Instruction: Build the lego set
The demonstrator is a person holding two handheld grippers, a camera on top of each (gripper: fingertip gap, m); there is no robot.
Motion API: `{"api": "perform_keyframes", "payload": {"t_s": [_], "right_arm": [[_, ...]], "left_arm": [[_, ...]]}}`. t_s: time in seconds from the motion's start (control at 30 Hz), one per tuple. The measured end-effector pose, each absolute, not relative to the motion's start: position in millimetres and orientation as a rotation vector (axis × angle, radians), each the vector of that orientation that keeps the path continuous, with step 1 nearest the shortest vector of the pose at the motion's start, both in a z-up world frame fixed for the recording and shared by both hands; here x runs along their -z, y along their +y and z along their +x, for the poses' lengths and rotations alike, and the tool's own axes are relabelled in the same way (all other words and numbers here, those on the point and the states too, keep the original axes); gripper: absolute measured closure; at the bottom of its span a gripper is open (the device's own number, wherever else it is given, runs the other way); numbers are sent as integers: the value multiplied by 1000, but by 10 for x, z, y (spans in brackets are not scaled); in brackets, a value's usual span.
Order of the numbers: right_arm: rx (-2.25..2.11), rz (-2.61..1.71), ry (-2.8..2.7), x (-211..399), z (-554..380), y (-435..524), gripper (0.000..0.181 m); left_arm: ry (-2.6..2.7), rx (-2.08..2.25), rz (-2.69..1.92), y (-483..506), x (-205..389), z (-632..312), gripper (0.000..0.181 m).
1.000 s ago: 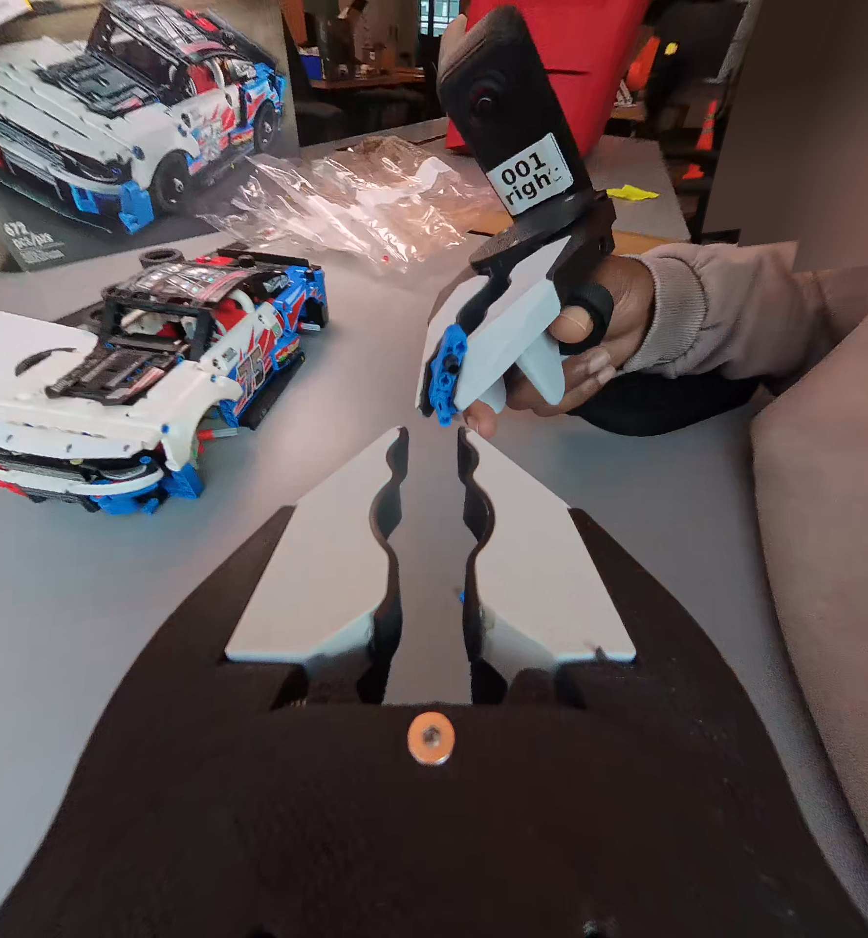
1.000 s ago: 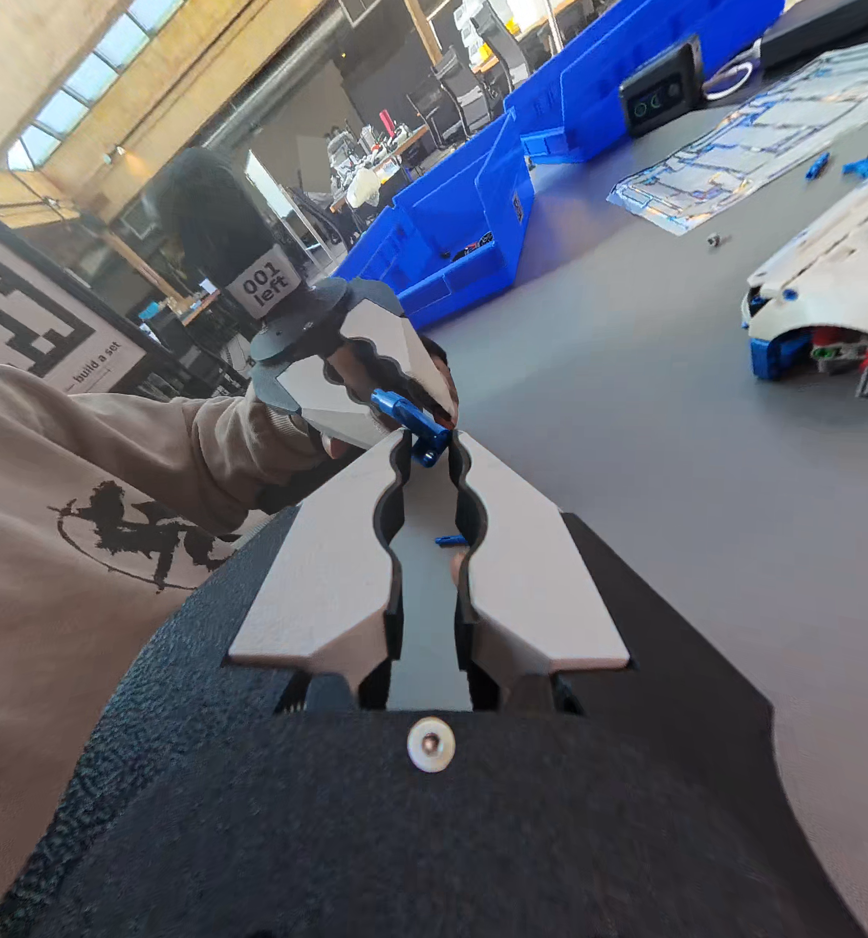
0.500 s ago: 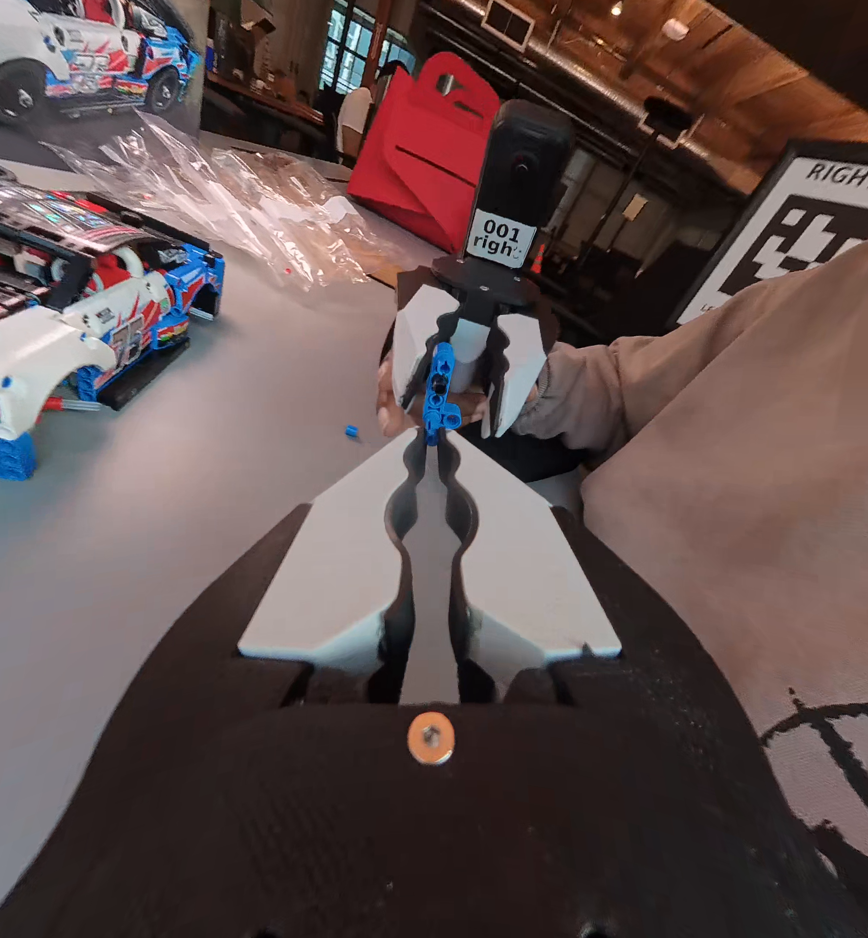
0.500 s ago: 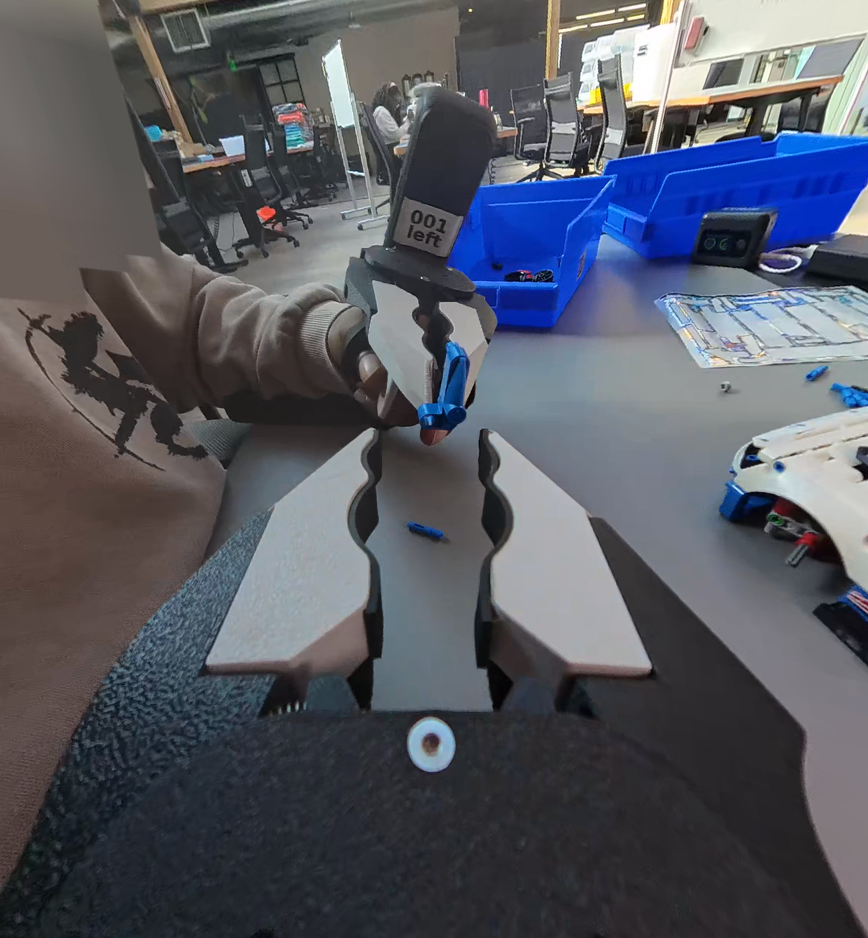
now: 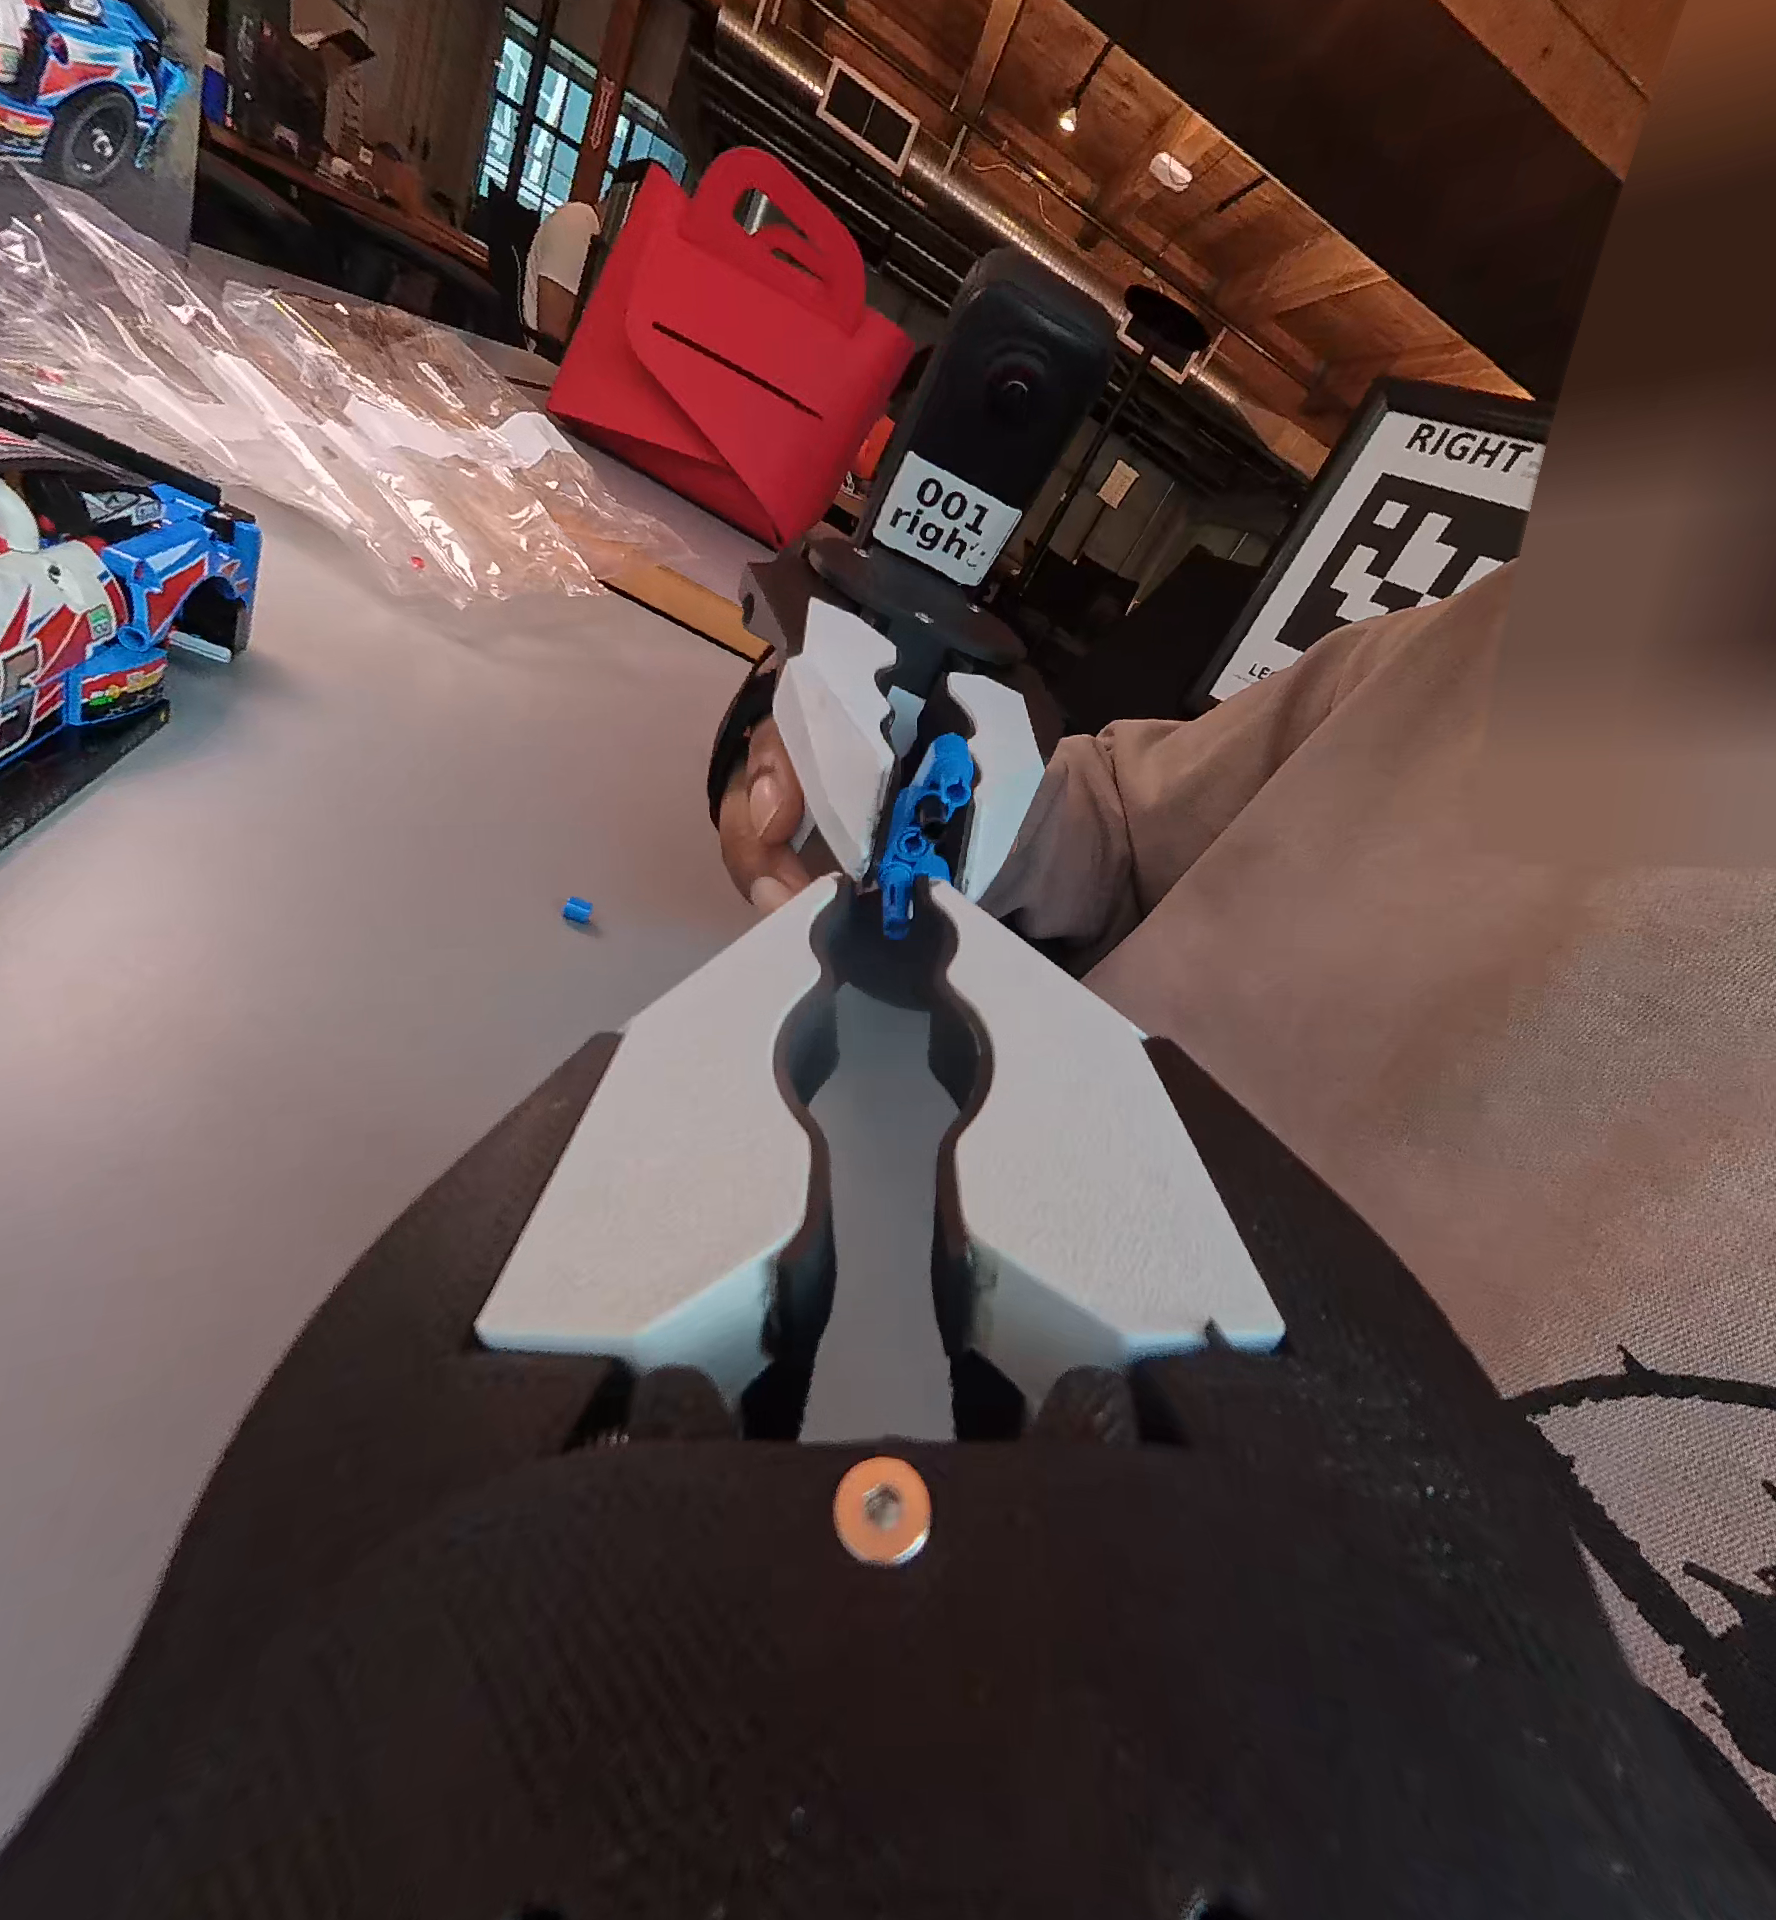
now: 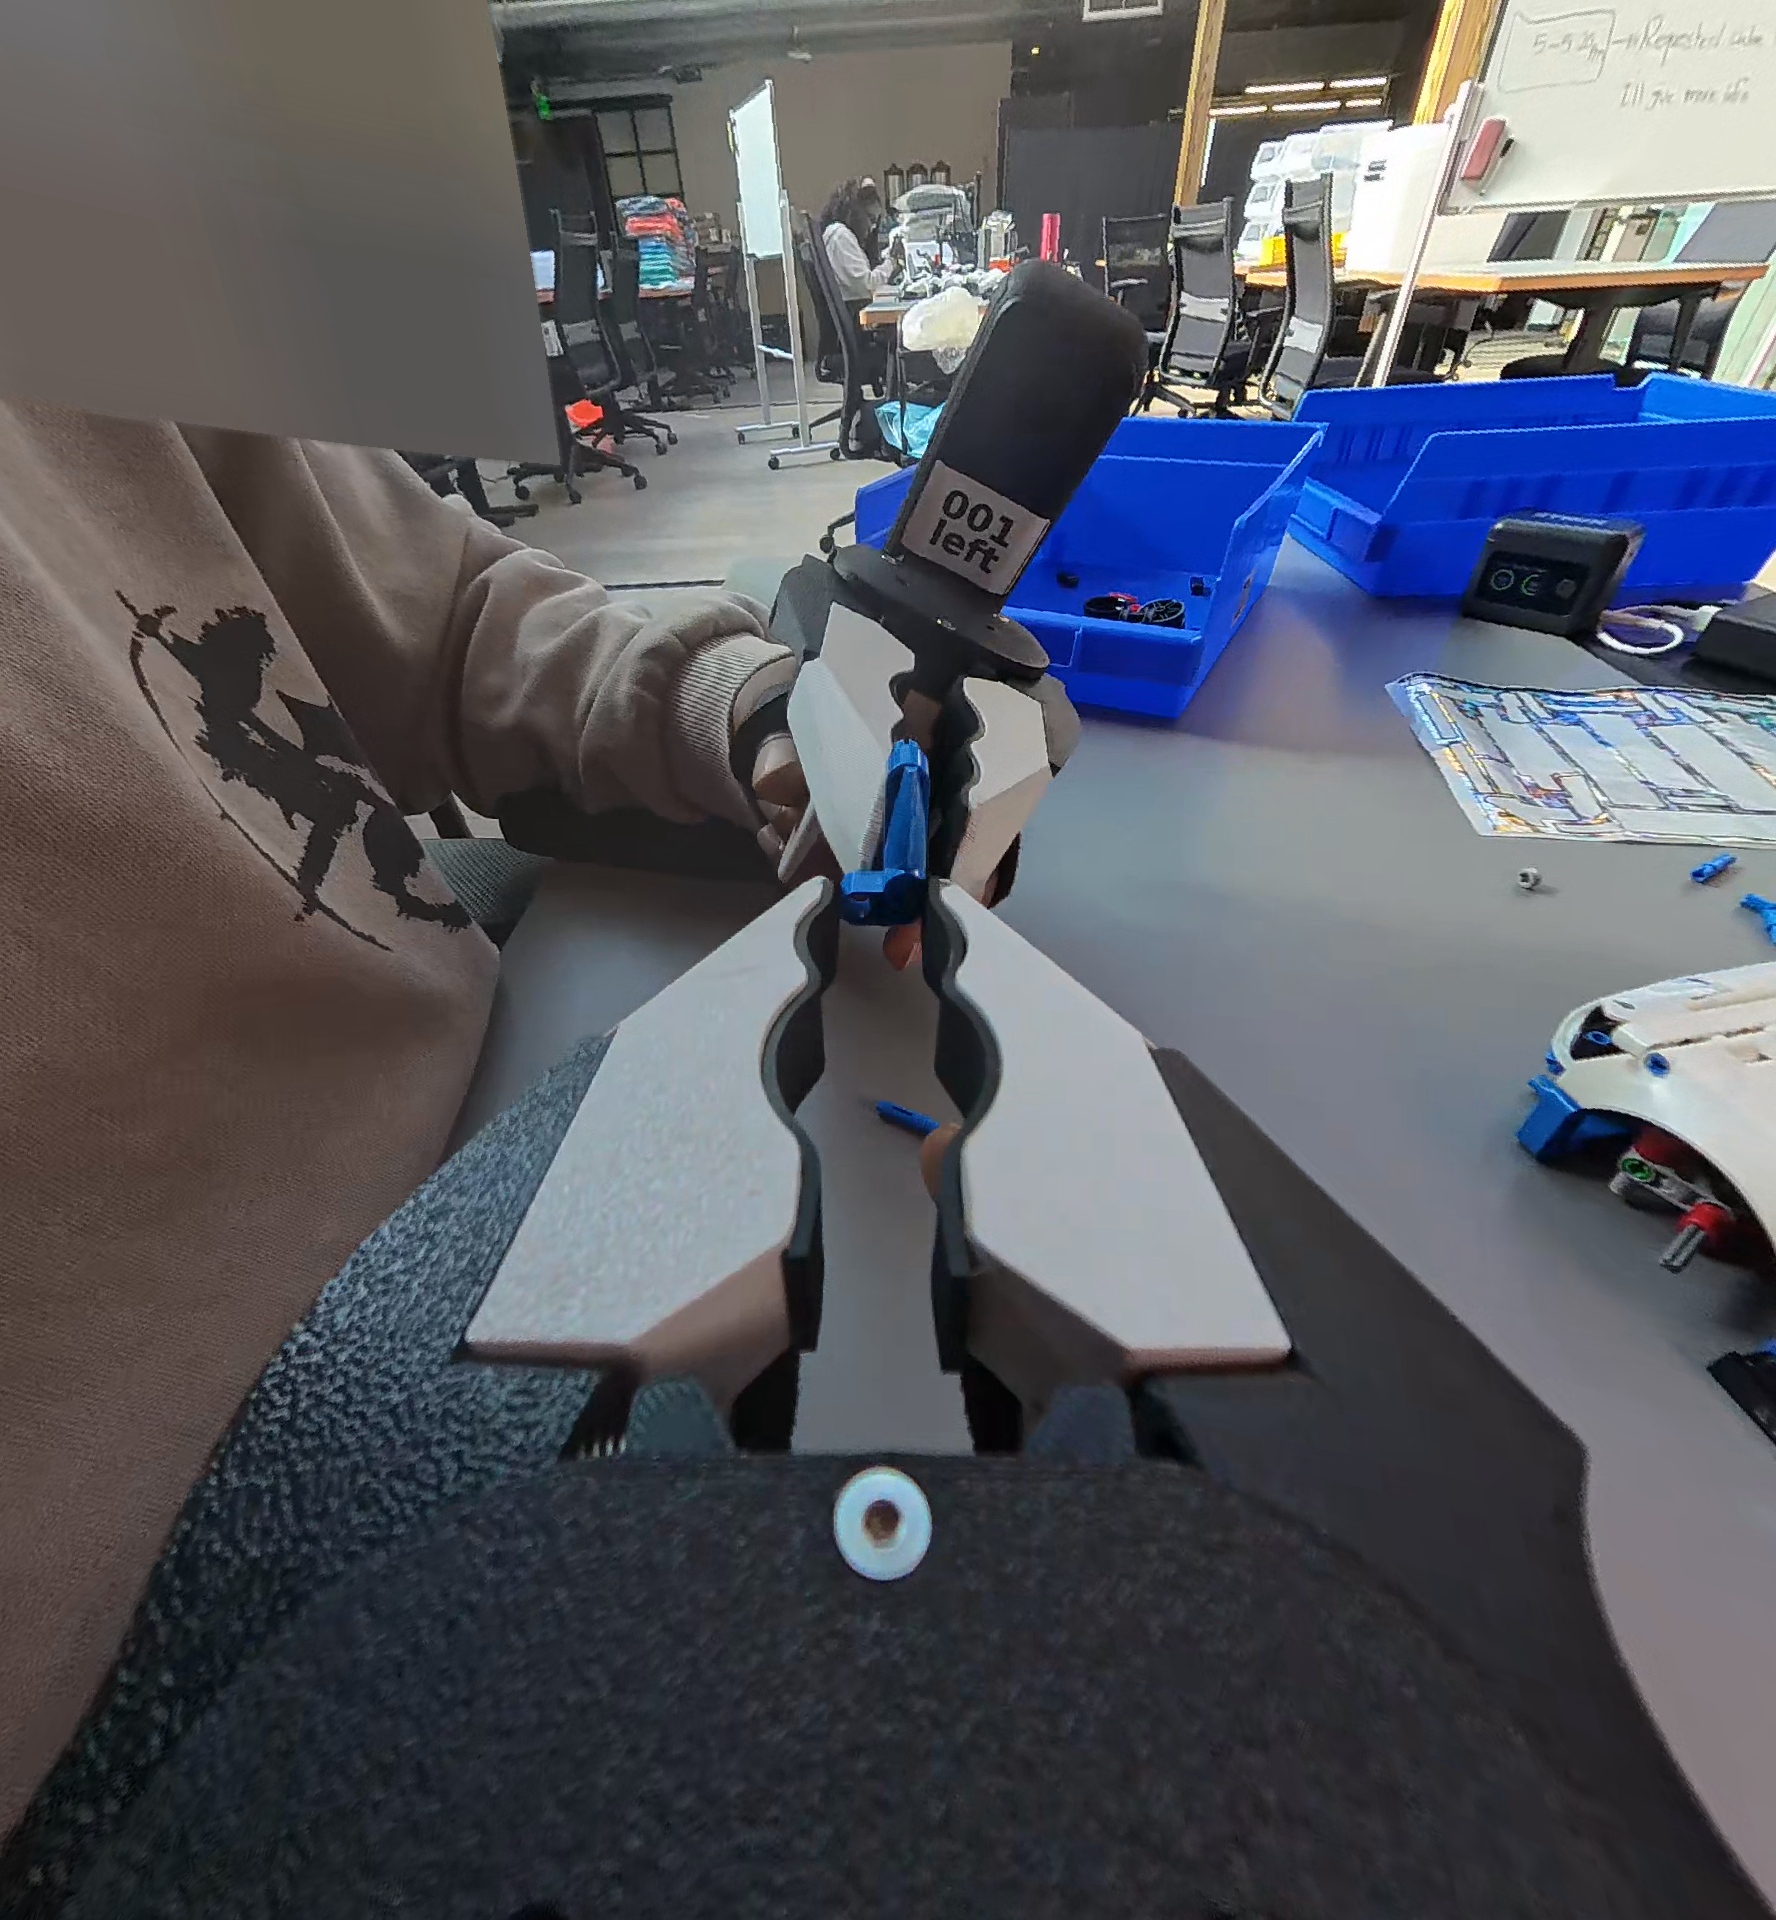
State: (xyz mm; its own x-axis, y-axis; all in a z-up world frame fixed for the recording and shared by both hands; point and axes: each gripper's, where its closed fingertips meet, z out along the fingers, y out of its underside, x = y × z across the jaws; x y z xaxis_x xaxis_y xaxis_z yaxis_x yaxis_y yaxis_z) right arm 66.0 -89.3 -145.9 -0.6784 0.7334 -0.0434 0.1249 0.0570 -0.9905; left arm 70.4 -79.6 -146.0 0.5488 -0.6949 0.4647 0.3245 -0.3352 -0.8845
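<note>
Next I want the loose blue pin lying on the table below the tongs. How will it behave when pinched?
The blue pin looks round and lies on its side on the smooth table, so a nudge would probably roll it. It is tiny beside the wavy fingers, so it may squirt out. Probably rigid, very light.

Held tip to tip above the table: left gripper [image 5: 882, 902] and right gripper [image 6: 879, 902], both fingers narrowly parted, each nipping something between the tips.

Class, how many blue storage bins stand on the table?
2: a near bin behind the left hand-held gripper, a far bin to its right; more may be hidden.
</note>
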Motion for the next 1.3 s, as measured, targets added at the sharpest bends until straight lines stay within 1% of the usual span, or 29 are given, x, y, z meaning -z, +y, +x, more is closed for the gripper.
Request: {"api": "perform_keyframes", "payload": {"t_s": [0.13, 0.17, 0.3, 0.4, 0.5, 0.6, 0.7, 0.8, 1.0, 1.03, 1.13, 1.3], "right_arm": [[-1672, -874, -1858, 1468, 656, -890, 169], [-1671, -882, -1849, 1467, 648, -874, 169], [-1589, -912, -1870, 1522, 598, -757, 165], [-1369, -888, -2170, 1912, 632, -749, 165], [-1130, -895, -2399, 2259, 576, -824, 167], [-935, -1104, -2613, 2499, 568, -922, 165], [-848, -1230, -2690, 2558, 570, -972, 162], [-844, -1275, -2688, 2571, 529, -1043, 158], [-797, -1299, -2604, 2579, 380, -1153, 158], [-779, -1288, -2596, 2584, 373, -1163, 159], [-704, -1225, -2555, 2600, 339, -1127, 171], [-748, -1189, -2485, 2596, 346, -1096, 173]], "left_arm": [[335, 1049, -1615, -793, 1480, 705, 176], [345, 1036, -1618, -796, 1481, 704, 179], [318, 995, -1604, -770, 1411, 557, 179], [230, 920, -1577, -747, 1325, 203, 179], [97, 803, -1607, -666, 1406, -142, 179], [-25, 743, -1607, -614, 1466, -361, 179], [-34, 699, -1608, -623, 1458, -426, 179], [-30, 690, -1595, -645, 1398, -413, 179], [-31, 695, -1572, -688, 1304, -382, 179], [-32, 694, -1566, -696, 1288, -383, 179], [-21, 684, -1557, -724, 1241, -375, 179], [0, 681, -1548, -757, 1195, -344, 179]]}}
